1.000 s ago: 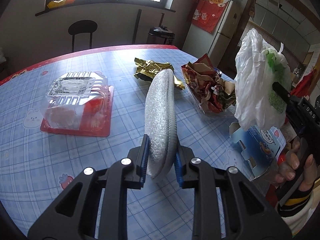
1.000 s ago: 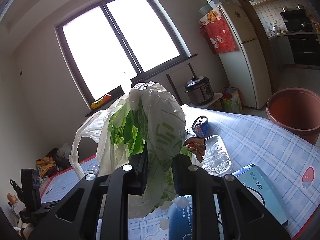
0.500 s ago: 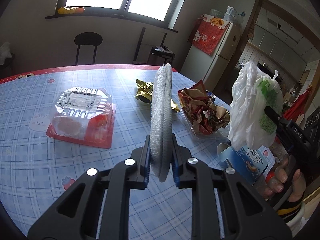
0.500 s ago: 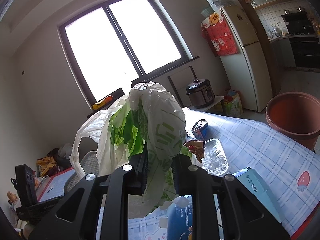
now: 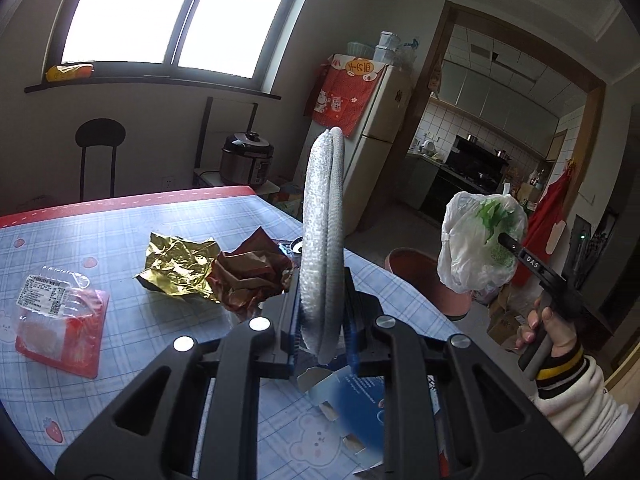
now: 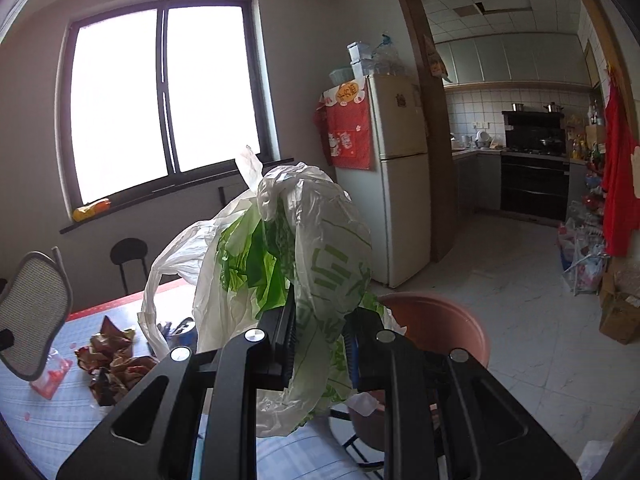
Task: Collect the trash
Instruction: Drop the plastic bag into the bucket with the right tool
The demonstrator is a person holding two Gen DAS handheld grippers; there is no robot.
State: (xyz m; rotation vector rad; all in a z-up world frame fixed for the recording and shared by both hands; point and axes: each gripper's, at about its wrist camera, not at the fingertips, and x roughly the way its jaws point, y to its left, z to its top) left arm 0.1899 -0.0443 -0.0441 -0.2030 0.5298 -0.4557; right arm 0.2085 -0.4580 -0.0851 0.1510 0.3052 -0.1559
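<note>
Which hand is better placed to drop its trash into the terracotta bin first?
Right, probably: the right gripper holds its plastic bag just before the terracotta bin; the left gripper, gripping silver foam wrap, sits over the table.

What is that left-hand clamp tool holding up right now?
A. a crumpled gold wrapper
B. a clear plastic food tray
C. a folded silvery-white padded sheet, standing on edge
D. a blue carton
C: the left gripper is shut on the silvery-white padded sheet, which stands upright between its pads, while the gold wrapper, blue carton and clear plastic tray all lie on the table.
</note>
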